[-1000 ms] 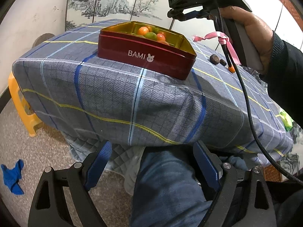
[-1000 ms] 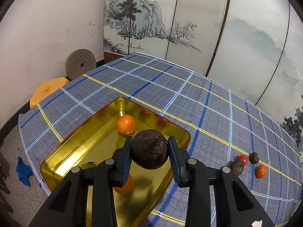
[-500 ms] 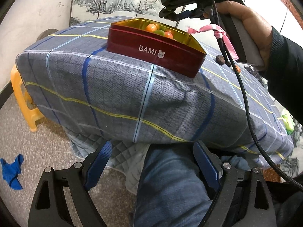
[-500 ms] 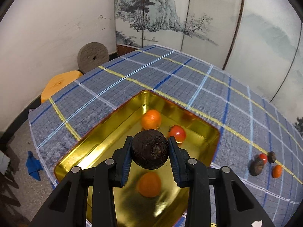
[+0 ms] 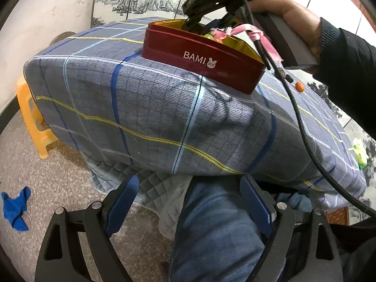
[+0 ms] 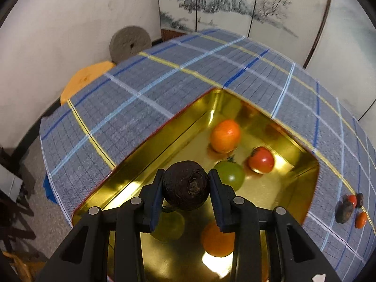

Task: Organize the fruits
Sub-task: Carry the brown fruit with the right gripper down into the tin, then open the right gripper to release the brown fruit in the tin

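Observation:
My right gripper (image 6: 186,188) is shut on a dark brown round fruit (image 6: 186,189) and hangs inside the gold-lined tin (image 6: 131,166), just above its floor. In the tin lie an orange fruit (image 6: 225,135), a red tomato (image 6: 261,159), a green tomato (image 6: 229,173), and more green and orange fruit under the fingers. In the left wrist view the same tin (image 5: 202,56) is red outside, marked BAMI, and the right gripper (image 5: 204,23) dips into it. My left gripper (image 5: 188,202) is open and empty, low in front of the table over a person's knee (image 5: 218,230).
The table wears a blue plaid cloth (image 5: 145,108). Loose small fruits (image 6: 352,209) lie on it to the right of the tin. A yellow stool (image 5: 30,115), a grey stone disc (image 6: 130,43) and a blue rag (image 5: 15,208) are on the floor at left. A cable (image 5: 303,127) hangs from the right gripper.
My right gripper has sunk with the dark fruit from above the tin's rim down into the tin. The left gripper has stayed low and open.

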Demonstrator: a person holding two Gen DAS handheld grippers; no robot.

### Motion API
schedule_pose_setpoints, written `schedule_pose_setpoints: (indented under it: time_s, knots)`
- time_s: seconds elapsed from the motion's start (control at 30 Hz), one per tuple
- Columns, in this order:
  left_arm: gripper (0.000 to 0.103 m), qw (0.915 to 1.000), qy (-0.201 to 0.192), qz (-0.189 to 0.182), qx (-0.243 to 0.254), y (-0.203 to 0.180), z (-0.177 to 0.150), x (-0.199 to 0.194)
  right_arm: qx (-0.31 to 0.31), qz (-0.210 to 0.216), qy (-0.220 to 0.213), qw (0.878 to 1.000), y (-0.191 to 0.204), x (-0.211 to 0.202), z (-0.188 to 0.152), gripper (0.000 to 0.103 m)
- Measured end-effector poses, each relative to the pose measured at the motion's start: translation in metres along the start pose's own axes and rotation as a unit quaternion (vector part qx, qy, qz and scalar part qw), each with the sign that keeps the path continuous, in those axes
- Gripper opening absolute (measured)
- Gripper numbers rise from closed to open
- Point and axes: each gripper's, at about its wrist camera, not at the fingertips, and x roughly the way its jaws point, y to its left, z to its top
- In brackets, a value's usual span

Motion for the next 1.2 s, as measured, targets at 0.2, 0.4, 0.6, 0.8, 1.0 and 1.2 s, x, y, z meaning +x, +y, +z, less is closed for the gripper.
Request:
schedule_pose_setpoints:
  time_s: [0.2, 0.4, 0.6, 0.8, 1.0, 1.2]
  knots:
    - [0.088, 1.0, 0.006, 0.003, -0.002, 0.002, 0.0, 0.001, -0.011, 0.0, 0.029, 1.0, 0.003, 0.018, -0.002, 0.033]
    - [0.088, 0.9999, 0.01, 0.008, 0.006, -0.001, 0.001, 0.003, -0.01, 0.006, 0.042, 0.999, 0.003, 0.025, -0.001, 0.034]
    - [0.088, 0.9996, 0.007, 0.018, 0.019, -0.005, 0.002, -0.004, 0.015, 0.056, 0.019, 0.998, -0.01, 0.008, -0.001, 0.041]
    - [0.088, 0.9978, -0.013, 0.026, 0.059, -0.02, 0.013, -0.012, 0.075, 0.074, -0.146, 0.984, -0.099, -0.088, -0.04, 0.081]
    - [0.088, 0.9937, -0.035, -0.015, 0.105, -0.061, 0.054, -0.013, 0.216, -0.112, -0.172, 0.955, -0.271, -0.112, -0.141, 0.083]
    - [0.088, 0.9829, -0.04, -0.085, 0.158, -0.139, 0.114, 0.005, 0.401, -0.205, -0.142, 0.882, -0.425, -0.115, -0.265, 0.083]
